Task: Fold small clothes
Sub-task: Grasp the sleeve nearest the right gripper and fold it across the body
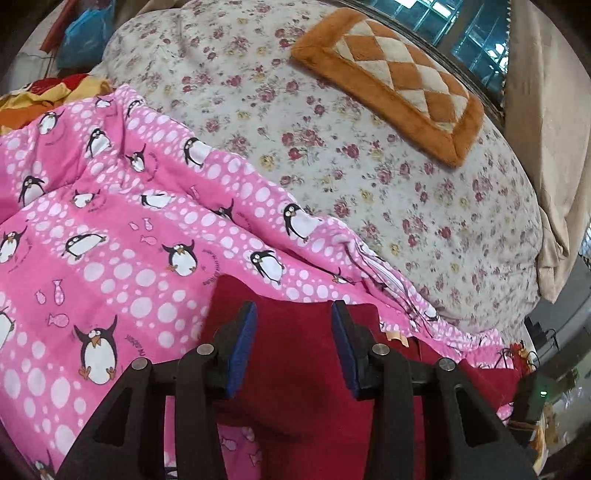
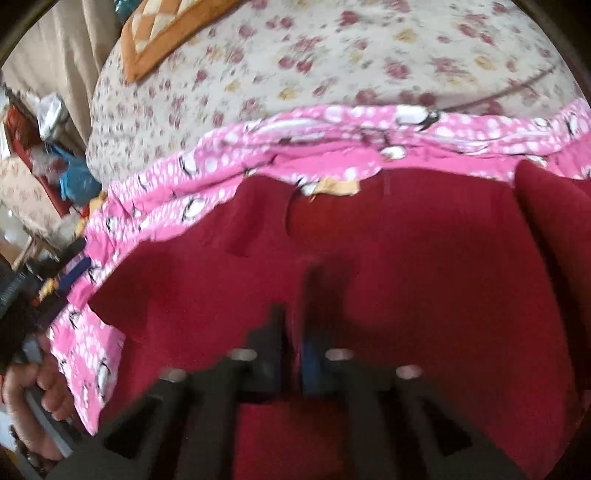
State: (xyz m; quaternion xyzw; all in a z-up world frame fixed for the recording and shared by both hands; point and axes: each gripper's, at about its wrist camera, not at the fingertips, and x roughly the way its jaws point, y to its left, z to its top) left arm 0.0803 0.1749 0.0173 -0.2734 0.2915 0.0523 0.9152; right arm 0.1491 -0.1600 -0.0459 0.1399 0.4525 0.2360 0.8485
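A dark red garment (image 1: 295,369) lies spread on a pink penguin-print quilt (image 1: 129,240). Its neckline and a yellow label (image 2: 338,186) point toward the far side. My left gripper (image 1: 294,308) hovers over the garment's edge, open, its blue pads apart with nothing pinched between them. In the blurred right wrist view the red garment (image 2: 406,258) fills the middle. My right gripper (image 2: 295,295) rests on it with its jaws drawn together, and a thin strip of red cloth shows in the slit between them. The garment's near part is hidden under both grippers.
A floral bedspread (image 1: 332,129) lies beyond the quilt, with an orange and cream diamond-pattern cushion (image 1: 391,81) on it. A beige curtain (image 1: 546,110) hangs on the right, and a blue bag (image 1: 85,33) sits at the far left. A hand (image 2: 40,391) shows at the left edge.
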